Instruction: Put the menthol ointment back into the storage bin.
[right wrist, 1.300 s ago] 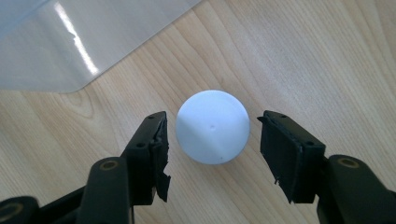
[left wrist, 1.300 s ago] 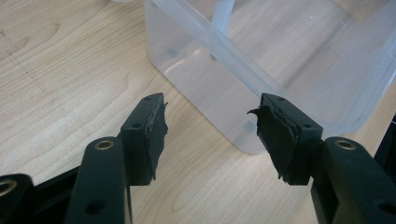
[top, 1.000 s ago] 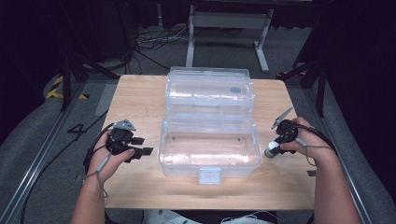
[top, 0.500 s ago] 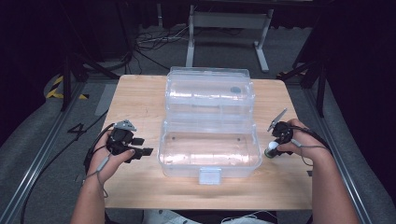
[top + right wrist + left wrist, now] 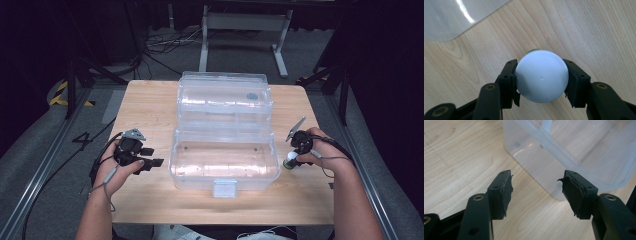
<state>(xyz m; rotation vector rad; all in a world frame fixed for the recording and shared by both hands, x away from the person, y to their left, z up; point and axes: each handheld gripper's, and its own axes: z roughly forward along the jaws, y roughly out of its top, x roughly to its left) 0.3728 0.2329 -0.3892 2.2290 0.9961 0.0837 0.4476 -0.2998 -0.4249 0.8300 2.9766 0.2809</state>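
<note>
A clear plastic box (image 5: 224, 159) stands open mid-table, its lid (image 5: 225, 95) laid back behind it. To the right of the box stands a small object with a round white top and green below (image 5: 288, 164). My right gripper (image 5: 292, 159) points down over it. In the right gripper view the white top (image 5: 541, 71) sits between the jaws of my right gripper (image 5: 541, 81), which have just been closing; both pads press its sides. My left gripper (image 5: 152, 156) rests open left of the box, aimed at its near corner (image 5: 554, 182); nothing lies between the jaws of my left gripper (image 5: 536, 192).
The wooden table (image 5: 150, 115) has bare surface left and right of the box. A white latch (image 5: 225, 188) hangs on the box's front wall. A small dark round spot (image 5: 252, 96) shows in the lid. Black stands and cables ring the floor beyond.
My right gripper has settled slightly lower over the white-topped object and its jaws have come in against it. The left hand and the box have not moved.
</note>
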